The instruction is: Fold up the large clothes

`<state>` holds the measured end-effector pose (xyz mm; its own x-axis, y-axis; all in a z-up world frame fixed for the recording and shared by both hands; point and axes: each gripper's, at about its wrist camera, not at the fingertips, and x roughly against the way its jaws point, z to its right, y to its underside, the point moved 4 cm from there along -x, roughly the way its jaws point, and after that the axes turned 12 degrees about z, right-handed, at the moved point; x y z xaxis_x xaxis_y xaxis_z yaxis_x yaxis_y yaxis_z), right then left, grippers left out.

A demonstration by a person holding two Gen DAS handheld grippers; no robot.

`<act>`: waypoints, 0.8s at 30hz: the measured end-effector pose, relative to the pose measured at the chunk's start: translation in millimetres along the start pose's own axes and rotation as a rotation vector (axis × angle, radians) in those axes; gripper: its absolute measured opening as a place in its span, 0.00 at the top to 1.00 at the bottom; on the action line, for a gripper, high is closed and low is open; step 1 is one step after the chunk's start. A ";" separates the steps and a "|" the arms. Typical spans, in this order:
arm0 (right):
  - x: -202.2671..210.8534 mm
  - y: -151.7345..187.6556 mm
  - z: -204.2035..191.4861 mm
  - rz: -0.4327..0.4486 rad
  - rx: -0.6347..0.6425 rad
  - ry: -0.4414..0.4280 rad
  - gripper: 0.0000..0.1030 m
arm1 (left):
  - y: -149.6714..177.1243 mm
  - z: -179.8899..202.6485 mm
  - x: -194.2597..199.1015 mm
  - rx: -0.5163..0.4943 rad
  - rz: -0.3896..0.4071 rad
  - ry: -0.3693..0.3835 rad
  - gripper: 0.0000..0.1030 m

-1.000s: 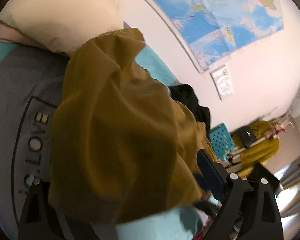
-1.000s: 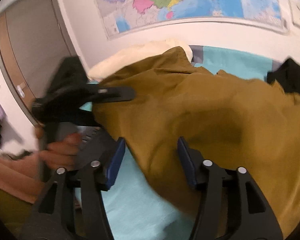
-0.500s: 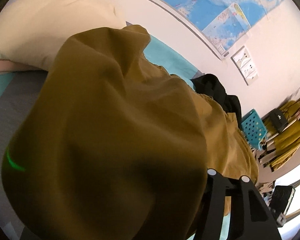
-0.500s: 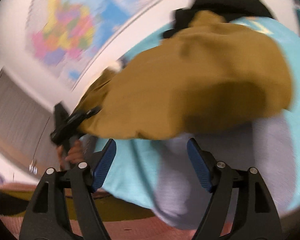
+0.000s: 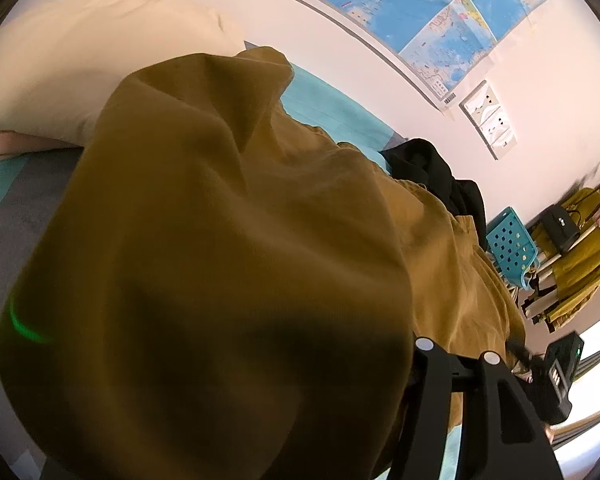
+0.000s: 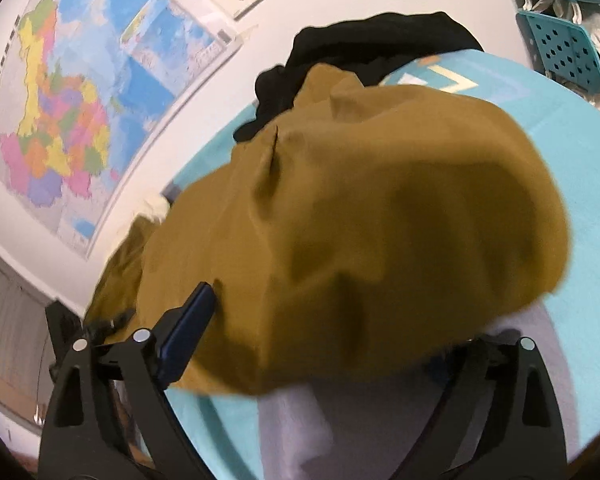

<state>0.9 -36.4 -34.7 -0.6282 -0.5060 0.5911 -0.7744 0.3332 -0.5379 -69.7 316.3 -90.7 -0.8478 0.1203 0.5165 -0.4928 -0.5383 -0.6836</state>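
Note:
A large mustard garment [image 5: 228, 240] is bunched up on the bed and fills most of the left wrist view. It drapes over my left gripper [image 5: 252, 360]. Only that gripper's right finger [image 5: 432, 364] shows, and the cloth looks pinched in it. In the right wrist view the same garment [image 6: 380, 208] bulges between the wide jaws of my right gripper [image 6: 340, 320]. These jaws are opening. The blue left pad [image 6: 188, 320] lies against the cloth's side, and the other finger is half hidden behind it. The left gripper [image 6: 100, 322] holds the garment's far end.
A grey printed shirt [image 5: 8, 208] [image 6: 300, 420] lies flat under the garment on the teal sheet [image 5: 328, 108] [image 6: 580, 160]. A cream pillow [image 5: 100, 60] sits at the head, a black garment [image 5: 432, 172] [image 6: 380, 44] by the wall, and a teal basket [image 5: 508, 248] stands beyond the bed.
The cloth has risen over my left gripper, hiding its left finger and the shirt's print. My right gripper has rolled and swung along the garment, its jaws spreading wider around the cloth.

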 end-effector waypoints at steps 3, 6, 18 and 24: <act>-14.2 -7.5 -3.2 0.031 -0.011 0.003 0.13 | 0.3 2.1 -1.5 -0.017 -0.002 -0.006 0.41; -26.0 -13.6 -7.3 0.049 -0.025 -0.019 0.13 | -0.1 2.5 -1.8 -0.032 -0.004 -0.012 0.39; -31.8 -14.3 -9.0 0.015 0.042 -0.031 0.46 | 0.9 17.5 -11.1 -0.146 0.004 -0.131 0.30; -35.8 -14.4 -7.8 -0.001 0.027 -0.042 0.44 | 0.8 20.1 -14.5 -0.157 0.005 -0.151 0.30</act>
<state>34.0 -16.8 -43.5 -0.6231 -0.5393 0.5664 -0.7724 0.3108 -0.5538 -53.9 297.4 -88.4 -0.8173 -0.0152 0.5760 -0.5228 -0.4006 -0.7524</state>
